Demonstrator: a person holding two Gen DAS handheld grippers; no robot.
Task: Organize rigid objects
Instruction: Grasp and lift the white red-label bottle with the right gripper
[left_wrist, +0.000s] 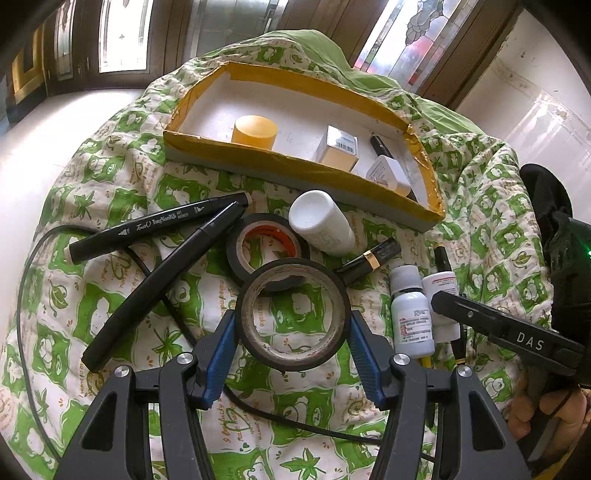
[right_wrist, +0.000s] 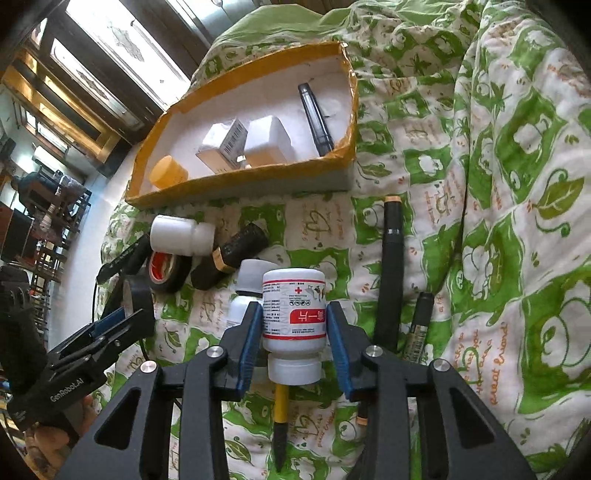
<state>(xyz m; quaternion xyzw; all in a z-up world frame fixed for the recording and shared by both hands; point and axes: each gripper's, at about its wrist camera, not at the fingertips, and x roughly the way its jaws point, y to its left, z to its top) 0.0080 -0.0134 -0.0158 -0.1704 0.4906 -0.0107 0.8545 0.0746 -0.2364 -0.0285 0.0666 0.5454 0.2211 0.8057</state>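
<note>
Left tool (left_wrist: 291, 334) clenched on black tape roll (left_wrist: 291, 314), just before the yellow-rimmed box (left_wrist: 295, 166) on the green quilt (left_wrist: 110, 177), right tool (right_wrist: 293, 334) gripping white medicine bottle (right_wrist: 294, 314) (cap toward camera), nearer than the box.

The black marker (left_wrist: 155, 229) beyond the left fingers reads "Touch TongYianRiJi ART MARKER". The right gripper's (left_wrist: 509, 332) body carries "DAS"; the left gripper's (right_wrist: 74, 369) body reads "GenRobot.AI". The white bottle (right_wrist: 293, 314) between the right fingers bears a red cross.
</note>
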